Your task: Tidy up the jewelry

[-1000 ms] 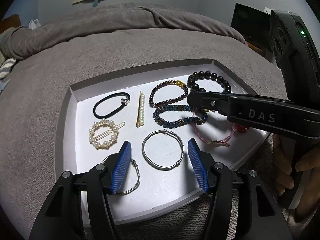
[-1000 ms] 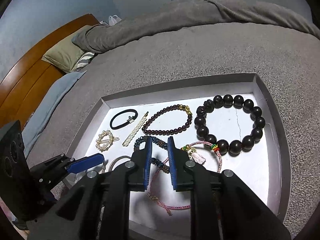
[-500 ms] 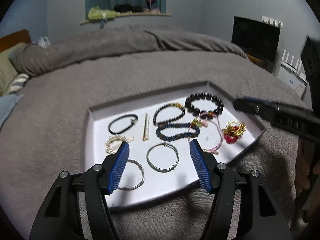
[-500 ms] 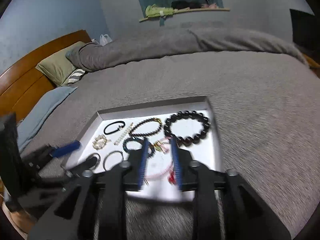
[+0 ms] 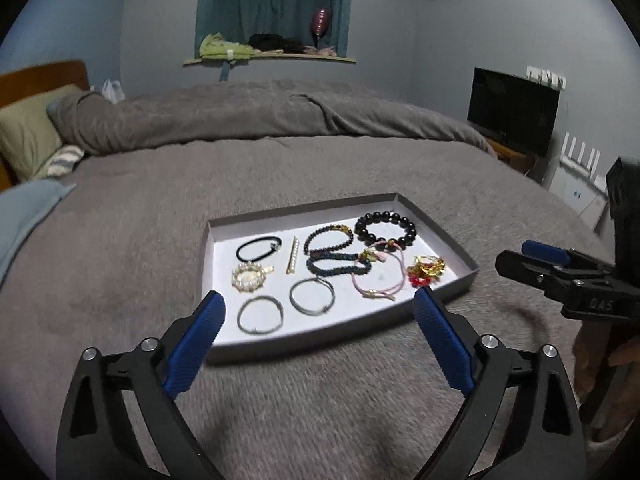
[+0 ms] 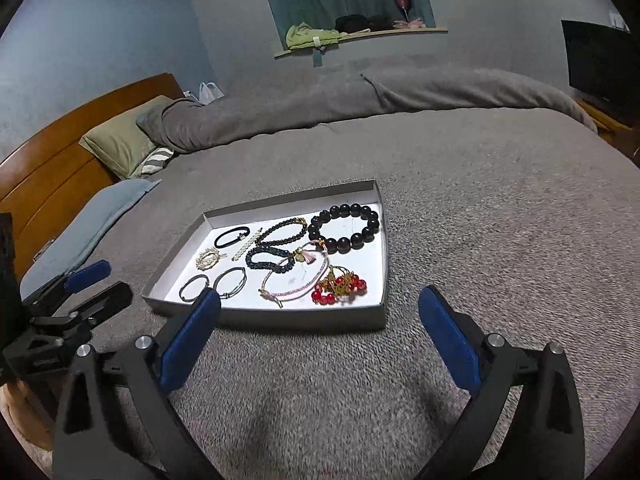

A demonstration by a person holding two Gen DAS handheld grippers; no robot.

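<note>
A shallow white tray (image 5: 460, 280) (image 6: 376, 312) lies on the grey bed. It holds several pieces laid flat: a big black bead bracelet (image 5: 386, 227) (image 6: 344, 226), a red and gold charm piece (image 5: 426, 270) (image 6: 340, 286), a pink cord bracelet (image 5: 380, 280) (image 6: 296, 284), dark beaded bracelets (image 5: 338, 264), two metal bangles (image 5: 312, 296) (image 6: 230, 278), a pearl clip (image 5: 249, 276), a black hair tie (image 5: 258, 248). My left gripper (image 5: 318, 312) is open and empty, in front of the tray. My right gripper (image 6: 320, 312) is open and empty, in front of the tray too.
The grey blanket (image 5: 160, 240) covers the whole bed. Pillows (image 6: 120, 144) and a wooden headboard (image 6: 48, 176) are at the far left. A TV (image 5: 512, 108) stands at the right. A window ledge (image 5: 272, 56) with clothes is at the back.
Both grippers have pulled back from over the tray to in front of it. The right gripper, nearly shut before, has opened wide. The left one has opened wider.
</note>
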